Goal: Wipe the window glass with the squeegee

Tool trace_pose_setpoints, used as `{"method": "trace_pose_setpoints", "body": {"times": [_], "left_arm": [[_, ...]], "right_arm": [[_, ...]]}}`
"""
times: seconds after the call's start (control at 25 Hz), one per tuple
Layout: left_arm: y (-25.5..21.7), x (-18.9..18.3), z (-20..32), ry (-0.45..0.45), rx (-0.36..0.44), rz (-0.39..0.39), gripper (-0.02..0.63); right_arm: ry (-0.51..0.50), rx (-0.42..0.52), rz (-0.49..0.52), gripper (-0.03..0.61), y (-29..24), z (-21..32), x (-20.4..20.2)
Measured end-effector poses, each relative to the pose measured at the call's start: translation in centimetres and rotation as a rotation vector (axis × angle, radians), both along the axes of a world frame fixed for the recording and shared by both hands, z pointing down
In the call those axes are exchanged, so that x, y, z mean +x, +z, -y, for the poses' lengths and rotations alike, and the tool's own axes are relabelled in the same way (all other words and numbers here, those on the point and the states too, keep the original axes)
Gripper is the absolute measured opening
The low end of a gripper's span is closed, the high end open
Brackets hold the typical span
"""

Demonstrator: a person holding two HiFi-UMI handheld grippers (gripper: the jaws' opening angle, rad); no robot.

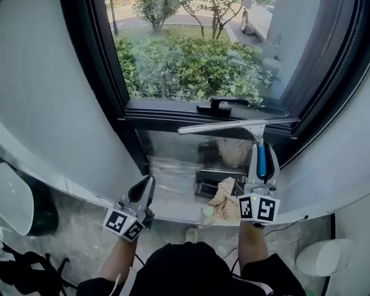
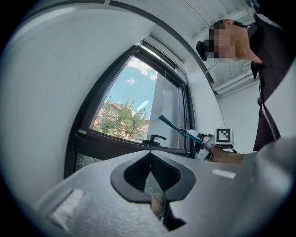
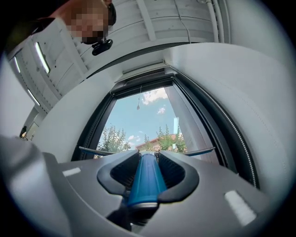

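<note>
The right gripper (image 3: pixel 147 162) clamps the one squeegee (image 1: pixel 225 126); fingers of the left gripper (image 2: pixel 152 185) meet, empty.

There are two grey handheld two-jaw tools, the left gripper (image 1: pixel 147 182) and the right gripper (image 1: pixel 261 148). Each carries one cube with black-and-white square markers, so there are two cubes, one on the left (image 1: pixel 124 223) and one on the right (image 1: pixel 258 208). There is one squeegee (image 1: pixel 222 126) with a blue handle and a long metal blade. The black-framed window shows two glass panes, an upper pane (image 1: pixel 191 58) and a lower pane (image 1: pixel 173 153), and one black lever handle (image 1: pixel 222 105). One crumpled beige cloth (image 1: pixel 224 199) lies on the sill. One pale car (image 1: pixel 257 17) stands outside.
</note>
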State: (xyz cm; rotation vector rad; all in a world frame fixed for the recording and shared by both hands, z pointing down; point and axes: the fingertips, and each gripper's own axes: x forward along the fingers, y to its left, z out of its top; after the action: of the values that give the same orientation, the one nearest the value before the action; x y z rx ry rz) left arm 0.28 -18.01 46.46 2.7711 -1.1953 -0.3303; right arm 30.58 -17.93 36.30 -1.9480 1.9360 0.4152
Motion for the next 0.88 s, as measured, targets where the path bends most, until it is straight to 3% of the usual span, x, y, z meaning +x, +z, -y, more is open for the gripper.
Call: {"method": "trace_pose_setpoints", "body": {"times": [0.28,0.52,0.88], "left_arm": [[-0.7,-6.4,-8.3,-0.031,0.016,-0.001,0.000],[1.6,-12.1,-14.6,-0.064,-0.026,0.034,0.000],[2.6,-12.9,-19.6,-0.020,-0.058,0.049,0.000]], "right_arm": [[-0.021,-0.046,0.041,0.133,0.8,-9.4,-2.4],[-0.164,-0.100,0.002,0.133,2.7,-17.5,-8.2],[-0.311,-0.188,-0.085,0.133,5.7,-25.1,-12.1]]}}
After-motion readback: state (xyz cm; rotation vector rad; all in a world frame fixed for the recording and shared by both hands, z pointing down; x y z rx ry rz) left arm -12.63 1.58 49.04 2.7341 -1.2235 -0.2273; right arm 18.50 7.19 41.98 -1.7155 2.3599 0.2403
